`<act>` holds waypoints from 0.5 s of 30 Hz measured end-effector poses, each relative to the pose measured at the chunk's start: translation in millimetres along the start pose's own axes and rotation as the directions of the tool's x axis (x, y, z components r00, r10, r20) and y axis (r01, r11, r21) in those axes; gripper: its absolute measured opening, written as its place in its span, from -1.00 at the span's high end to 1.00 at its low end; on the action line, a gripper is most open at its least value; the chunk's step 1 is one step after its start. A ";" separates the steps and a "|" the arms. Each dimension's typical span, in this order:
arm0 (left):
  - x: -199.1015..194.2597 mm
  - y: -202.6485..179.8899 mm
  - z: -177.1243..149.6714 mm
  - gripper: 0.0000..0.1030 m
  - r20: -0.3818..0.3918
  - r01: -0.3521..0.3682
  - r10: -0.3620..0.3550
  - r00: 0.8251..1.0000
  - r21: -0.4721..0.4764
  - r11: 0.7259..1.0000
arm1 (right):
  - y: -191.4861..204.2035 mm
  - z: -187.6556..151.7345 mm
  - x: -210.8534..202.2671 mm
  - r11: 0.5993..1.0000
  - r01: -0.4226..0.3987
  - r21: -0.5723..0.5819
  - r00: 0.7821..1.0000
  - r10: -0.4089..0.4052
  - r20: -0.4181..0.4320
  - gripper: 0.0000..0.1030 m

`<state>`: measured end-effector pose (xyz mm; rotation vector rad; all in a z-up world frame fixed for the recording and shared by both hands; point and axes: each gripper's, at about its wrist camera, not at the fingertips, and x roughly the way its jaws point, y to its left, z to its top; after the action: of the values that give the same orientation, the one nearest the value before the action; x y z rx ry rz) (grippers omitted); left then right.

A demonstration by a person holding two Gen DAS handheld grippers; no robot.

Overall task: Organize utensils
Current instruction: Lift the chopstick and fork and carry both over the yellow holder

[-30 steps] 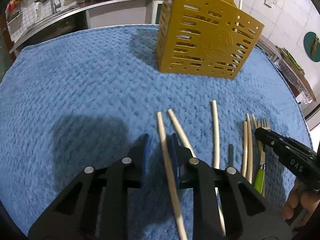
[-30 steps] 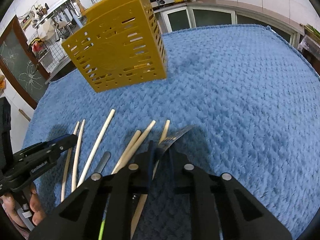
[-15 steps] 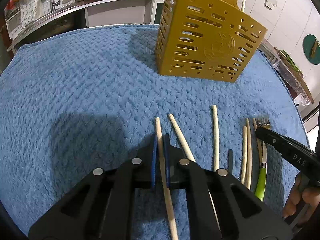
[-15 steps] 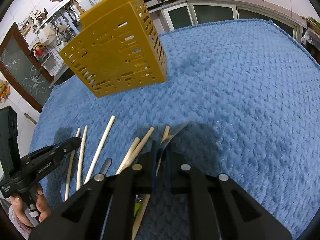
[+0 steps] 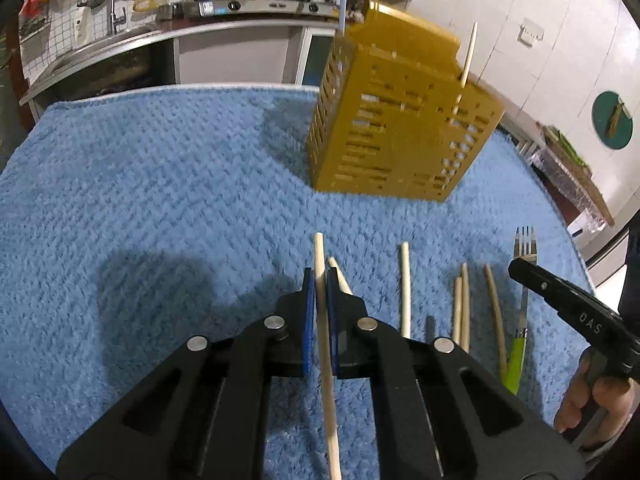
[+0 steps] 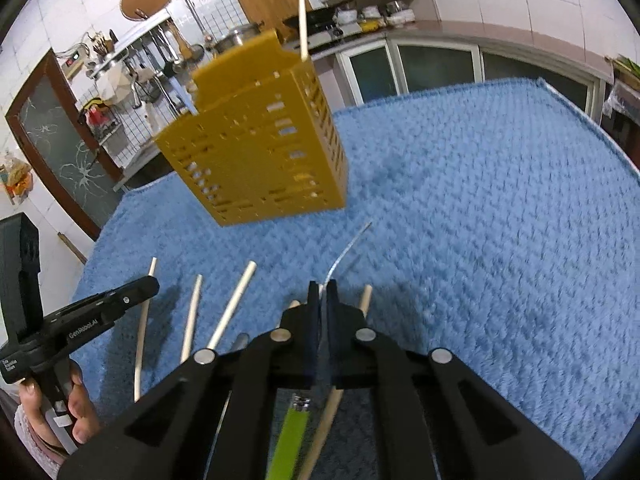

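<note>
Lower centre of left wrist view: left gripper [image 5: 317,280], black plastic w/ blue pads, clamped on a pale round wooden chopstick [image 5: 325,352] that runs up between the pads, tip poking past them. Right of it on the blue knobbly towel [image 5: 160,184]: more loose chopsticks [image 5: 405,288], thin and straight, one slightly bowed. Fork [image 5: 525,276], metal tines, lime-green handle, lies far right. Yellow slotted plastic caddy [image 5: 400,128], boxy, upper centre-right, one chopstick standing in it. Right gripper [image 6: 321,292], lower centre of right wrist view, closed on the fork [image 6: 340,258], seen edge-on, green handle below the jaws. Both grippers angled down at towel. Writing: "DAS" on right tool, "GenRobot.AI" on left tool; a hand [image 6: 76,412] wraps its grip, lower left.
</note>
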<state>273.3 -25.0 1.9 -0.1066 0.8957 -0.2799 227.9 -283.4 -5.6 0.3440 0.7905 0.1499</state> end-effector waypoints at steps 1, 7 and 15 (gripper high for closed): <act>-5.3 0.1 1.5 0.92 0.015 0.005 -0.005 1.000 0.000 1.000 | 0.4 0.8 -2.3 1.000 -0.002 -0.002 1.000 0.002 0.007 0.94; -35.1 -3.1 11.9 0.92 0.106 0.024 -0.025 0.994 0.011 1.000 | 7.1 6.6 -20.1 1.000 -0.005 -0.019 0.997 0.007 0.079 0.96; -68.9 -1.8 24.3 0.92 0.226 0.061 -0.063 0.972 0.017 0.998 | 16.4 16.0 -41.1 0.999 -0.009 -0.045 0.983 0.017 0.182 0.96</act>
<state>251.3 -7.7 69.4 -0.1547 0.6649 -0.3232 210.7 -282.7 38.1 0.3163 0.6034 0.1458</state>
